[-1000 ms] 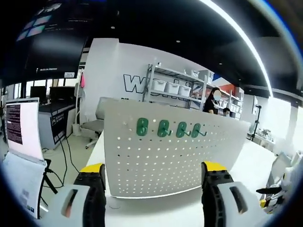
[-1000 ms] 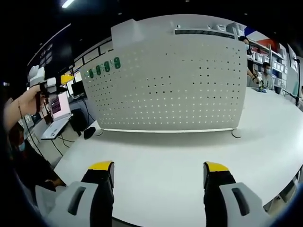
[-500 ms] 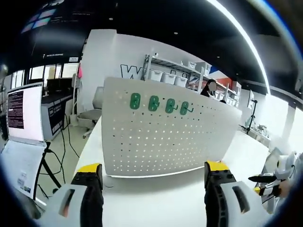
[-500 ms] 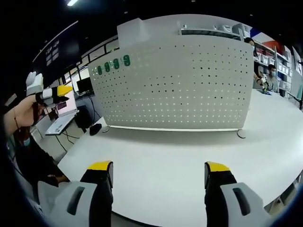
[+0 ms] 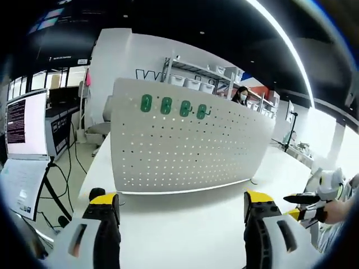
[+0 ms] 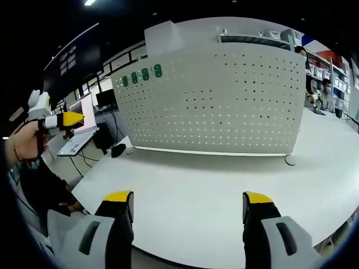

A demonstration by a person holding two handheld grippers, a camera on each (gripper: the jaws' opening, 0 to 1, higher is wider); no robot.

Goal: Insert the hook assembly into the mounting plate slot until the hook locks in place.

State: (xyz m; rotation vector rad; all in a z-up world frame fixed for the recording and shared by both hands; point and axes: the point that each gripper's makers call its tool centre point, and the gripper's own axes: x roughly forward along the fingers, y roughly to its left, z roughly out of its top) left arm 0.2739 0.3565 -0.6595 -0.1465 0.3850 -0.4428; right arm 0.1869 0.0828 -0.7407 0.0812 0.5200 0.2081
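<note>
A big white board full of little holes (image 5: 185, 145) stands up on a white table (image 5: 185, 224). This board is the mounting plate. In the left gripper view, four green hooks (image 5: 173, 106) sit in a row near the top of the board, toward its left end. They are hung on the board, side by side. In the right gripper view, the same board (image 6: 224, 101) is seen from the other end, and the green hooks (image 6: 141, 75) look very small, up near its top left corner. The left gripper (image 5: 182, 204) has its two yellow-tipped jaws wide apart, with nothing between them. It is held above the table, in front of the board and not touching it. The right gripper (image 6: 188, 204) also has its jaws wide apart and holds nothing. It hangs over the table, well back from the board. In the left gripper view, the other gripper comes in at the right edge, in a person's hand (image 5: 336, 208). In the right gripper view, a hand (image 6: 25, 143) holds the other gripper at the left edge. A laptop (image 5: 25, 145) with a lit screen stands to the left of the table. Shelves with white boxes (image 5: 196, 78) stand behind the board, and a person (image 5: 242, 95) is near them.
</note>
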